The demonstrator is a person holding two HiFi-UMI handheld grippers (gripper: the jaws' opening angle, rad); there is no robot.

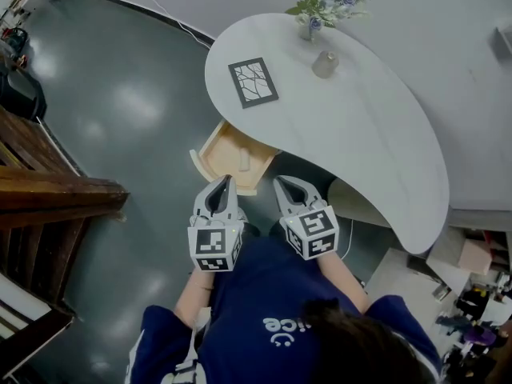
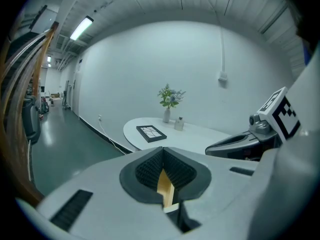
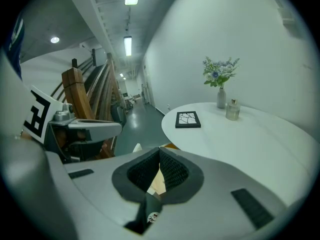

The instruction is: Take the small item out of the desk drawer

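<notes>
The wooden drawer (image 1: pixel 210 152) stands pulled out from under the white desk (image 1: pixel 360 134). A small pale item (image 1: pixel 242 160) lies inside it, near the middle. Both grippers hover side by side just in front of the drawer, pointing at it. My left gripper (image 1: pixel 225 184) is over the drawer's front edge with its jaws shut and nothing in them. My right gripper (image 1: pixel 285 184) is a little to the right, near the desk's edge, also shut and empty. In the left gripper view the pads (image 2: pixel 150 171) meet, and drawer wood (image 2: pixel 165 185) shows below them.
On the desk are a black picture frame (image 1: pixel 253 82), a small bottle (image 1: pixel 325 64) and a vase of flowers (image 1: pixel 310 24). Dark wooden stairs (image 1: pixel 48 190) fill the left. Boxes and clutter (image 1: pixel 468 258) sit at the lower right. The floor is dark grey-green.
</notes>
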